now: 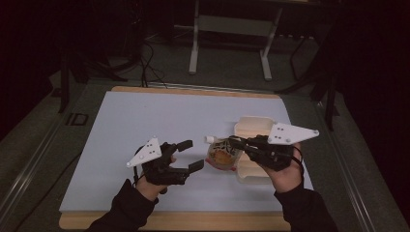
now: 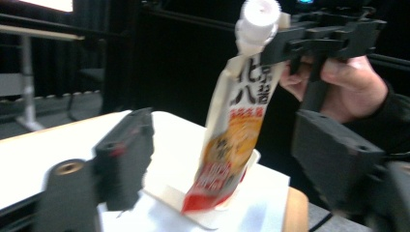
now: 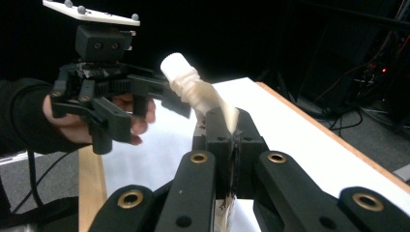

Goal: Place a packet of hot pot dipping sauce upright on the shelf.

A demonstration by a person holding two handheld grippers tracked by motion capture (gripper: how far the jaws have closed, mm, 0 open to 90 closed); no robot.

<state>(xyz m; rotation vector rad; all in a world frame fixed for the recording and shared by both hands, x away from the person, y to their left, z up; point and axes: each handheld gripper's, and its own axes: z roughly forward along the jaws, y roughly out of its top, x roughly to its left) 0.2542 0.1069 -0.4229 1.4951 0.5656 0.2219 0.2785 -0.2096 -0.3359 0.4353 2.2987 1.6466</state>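
A spouted food pouch (image 1: 222, 156) with orange and red print and a white cap (image 1: 209, 139) hangs over the table's right half. My right gripper (image 1: 234, 141) is shut on the pouch's top edge, just behind the spout. In the right gripper view its jaws (image 3: 232, 140) are pinched on the pale top, with the cap (image 3: 176, 67) sticking out past them. My left gripper (image 1: 193, 154) is open just left of the pouch. In the left gripper view the pouch (image 2: 232, 140) hangs upright between the spread jaws, farther off and not touched.
A light wooden tray (image 1: 255, 126) lies under and behind the right hand. A white sheet (image 1: 145, 121) covers the wooden board (image 1: 193, 91). Beyond the far edge are desk legs (image 1: 194, 43) and cables on the floor.
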